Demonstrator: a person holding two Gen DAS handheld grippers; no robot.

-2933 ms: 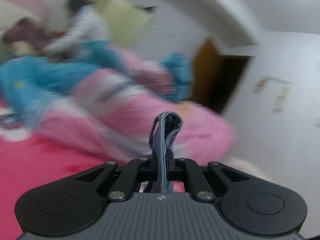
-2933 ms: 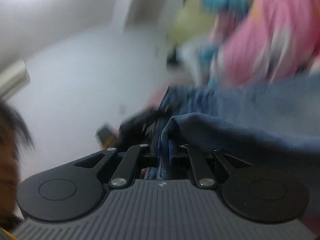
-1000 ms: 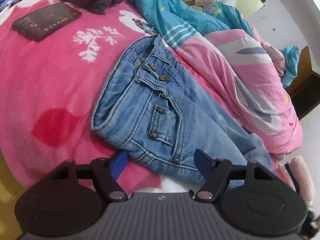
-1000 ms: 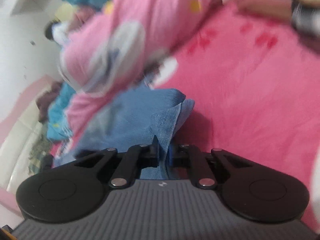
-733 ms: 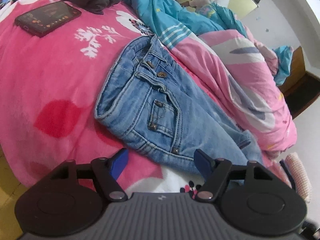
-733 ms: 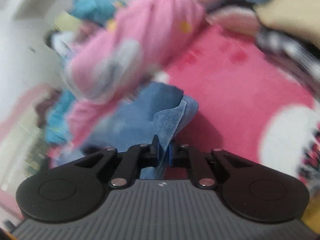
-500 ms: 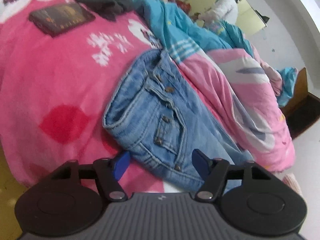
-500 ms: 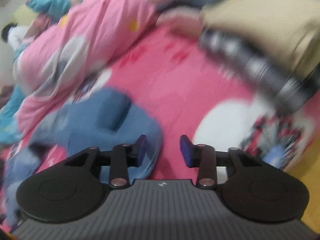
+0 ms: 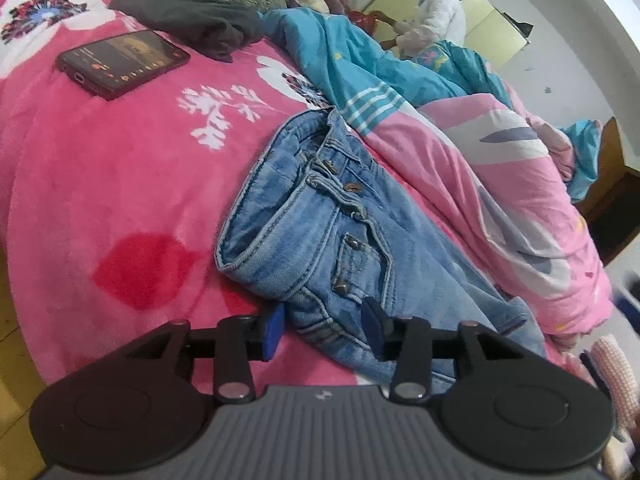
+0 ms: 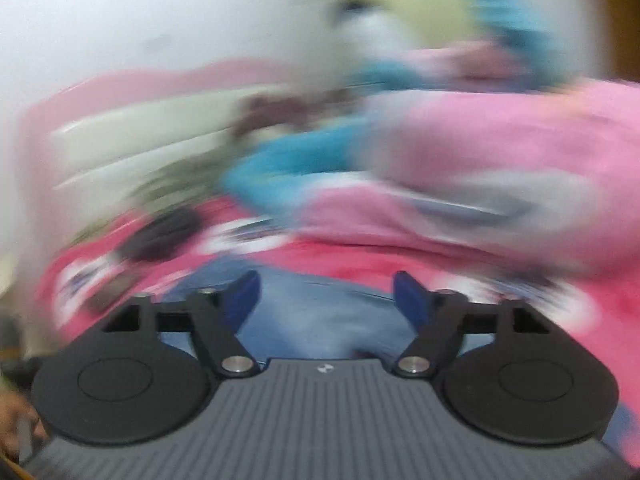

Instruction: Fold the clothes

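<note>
Blue jeans point(image 9: 320, 232) lie folded lengthwise on the pink blanket point(image 9: 100, 180), waistband toward the left. My left gripper point(image 9: 324, 330) sits low at the near waistband corner. Its jaws are closing with the denim edge between the blue pads, and I see a small gap beside the left pad point(image 9: 274, 326). The right wrist view is heavily blurred. There my right gripper point(image 10: 326, 296) has its jaws opening wide and holds nothing. A patch of the jeans point(image 10: 320, 320) shows beyond and below the fingers.
A phone point(image 9: 122, 62) and a dark garment point(image 9: 192, 20) lie on the blanket at the far left. A pink and blue quilt point(image 9: 500, 184) is bunched along the jeans' far side. A person point(image 9: 440, 8) stands at the back. The bed's edge runs at left.
My right gripper let go of the jeans leg, opened wide and swung up and around. My left gripper stayed near the waistband corner and its jaws narrowed around it.
</note>
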